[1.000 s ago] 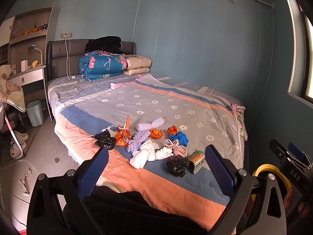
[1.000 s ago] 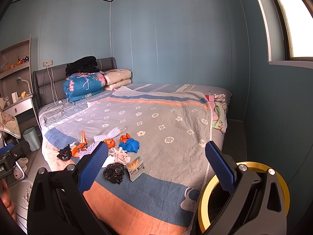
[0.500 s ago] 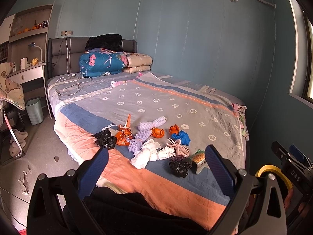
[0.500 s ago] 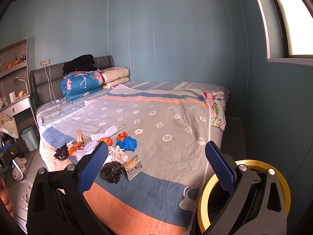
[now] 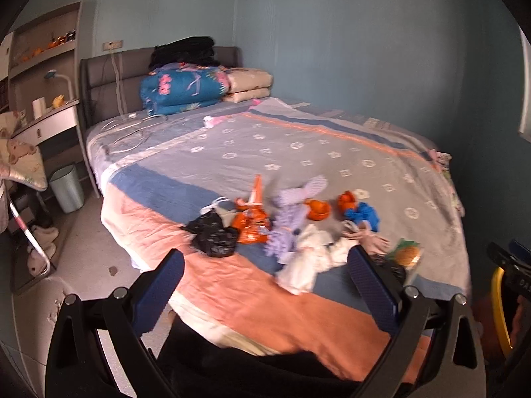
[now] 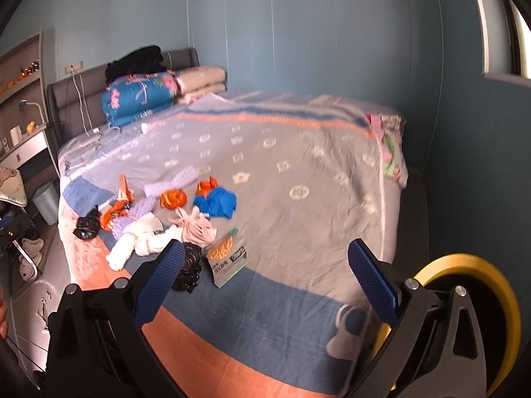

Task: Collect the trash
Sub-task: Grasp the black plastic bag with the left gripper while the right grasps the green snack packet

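Trash pile (image 5: 298,229) on bed (image 5: 298,152), centre of frame — now larger than half second ago, both claws moved closer. Left claw (image 5: 265,285) and right claw (image 6: 265,275) released, empty. Snack packet (image 6: 227,258) nearest right claw — approach phase, no pickup yet.

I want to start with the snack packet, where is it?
In the right wrist view the snack packet lies on the bed, lower left of centre, beside the black bag.

Trash lies clustered on the bed (image 6: 298,172) near its foot: a black bag (image 5: 214,235), orange wrappers (image 5: 249,222), white tissue (image 6: 139,235), a blue scrap (image 6: 215,200), and a snack packet (image 6: 227,257).
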